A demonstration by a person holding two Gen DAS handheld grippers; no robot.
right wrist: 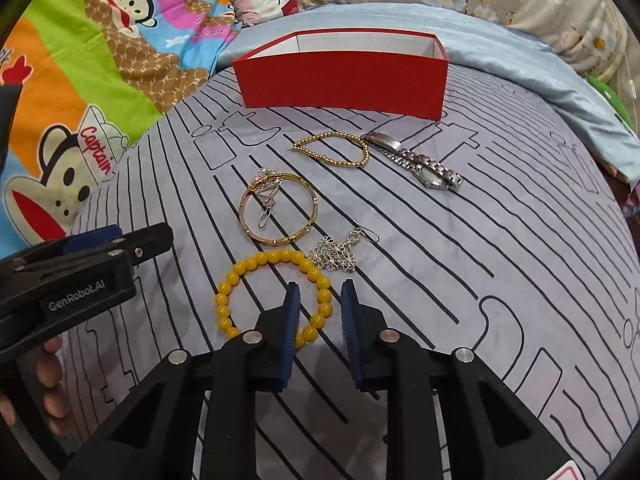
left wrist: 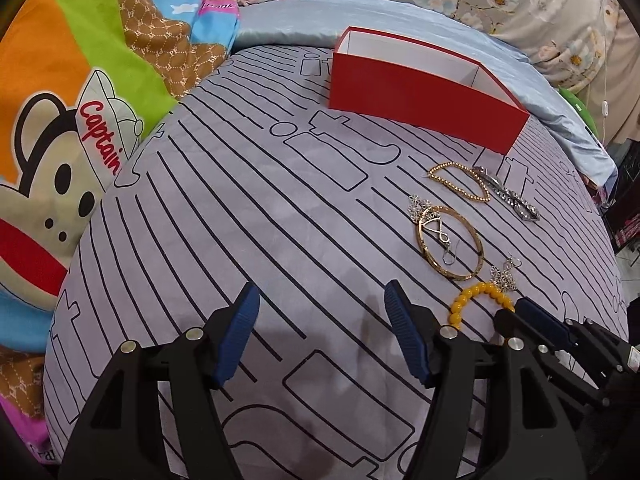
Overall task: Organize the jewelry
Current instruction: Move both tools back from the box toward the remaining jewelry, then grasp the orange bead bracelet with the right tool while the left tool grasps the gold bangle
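Silver watch [right wrist: 416,162] lies diagonally, parallel to bedsheet stripes [right wrist: 460,240].

An open red box [right wrist: 340,80] with a white inside stands on the bed at twelve o'clock. Below it lie a gold bead chain [right wrist: 332,148] and, touching it at three o'clock, a silver watch [right wrist: 416,164]. Nearer lie a gold bangle [right wrist: 280,210] with a silver earring [right wrist: 267,200] across it, another silver earring [right wrist: 336,254], and a yellow bead bracelet [right wrist: 256,264].
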